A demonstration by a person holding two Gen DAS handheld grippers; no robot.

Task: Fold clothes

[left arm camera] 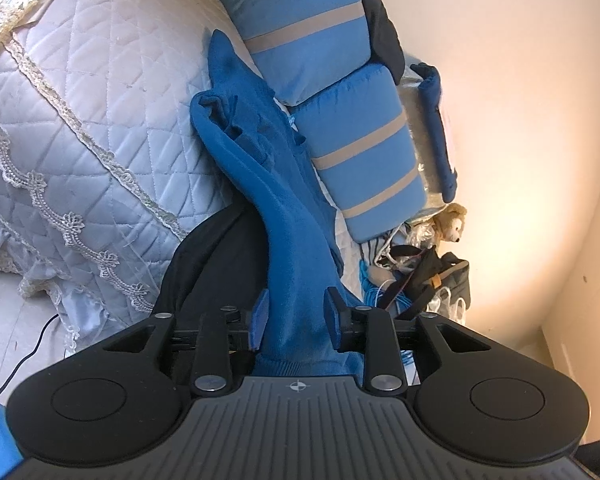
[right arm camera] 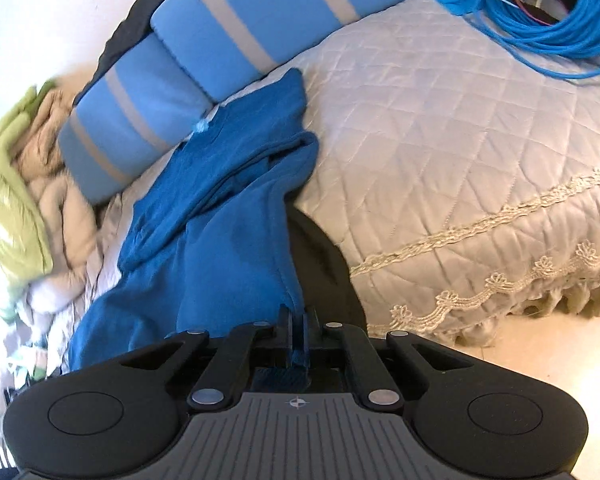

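Note:
A blue knit sweater (left arm camera: 268, 168) lies stretched across the quilted bed, over a dark garment (left arm camera: 208, 256). In the left wrist view my left gripper (left arm camera: 296, 316) has its jaws apart, with a bunched band of the sweater running between them. In the right wrist view my right gripper (right arm camera: 298, 328) is shut on an edge of the same blue sweater (right arm camera: 220, 208), which spreads out from the fingers toward the pillows. The dark garment (right arm camera: 320, 256) lies under it.
The pale quilted bedspread (left arm camera: 100, 100) with lace trim covers the bed. Blue striped pillows (left arm camera: 340, 80) line the wall side. A coil of blue cable (right arm camera: 548, 20), bags and a stuffed toy (left arm camera: 452, 224) sit in the corner. A beige and green duvet (right arm camera: 28, 168) lies at the far left.

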